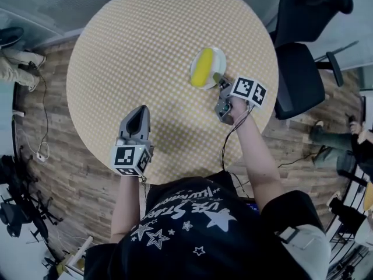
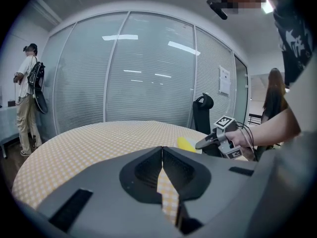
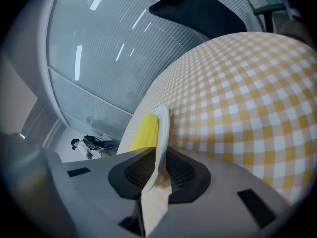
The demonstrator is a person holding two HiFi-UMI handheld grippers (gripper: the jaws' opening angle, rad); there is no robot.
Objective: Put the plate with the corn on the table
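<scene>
Right gripper (image 3: 156, 168) pinched on plate (image 3: 163, 125) rim, corn (image 3: 145, 132) aboard; left gripper (image 2: 162, 158) closed, empty.

Round table (image 1: 151, 51) with a yellow-and-white checked top, and one plate (image 1: 220, 55) on its far right part.

The white plate bears a yellow corn cob (image 1: 202, 67). Its near rim stands between the fingers of the right gripper (image 1: 219, 79), and the rest of it reaches beyond the fingertips. Whether it rests fully on the top, I cannot tell. Ahead of the left gripper (image 1: 137, 114), whose fingers are pressed together, lies bare checked top.
</scene>
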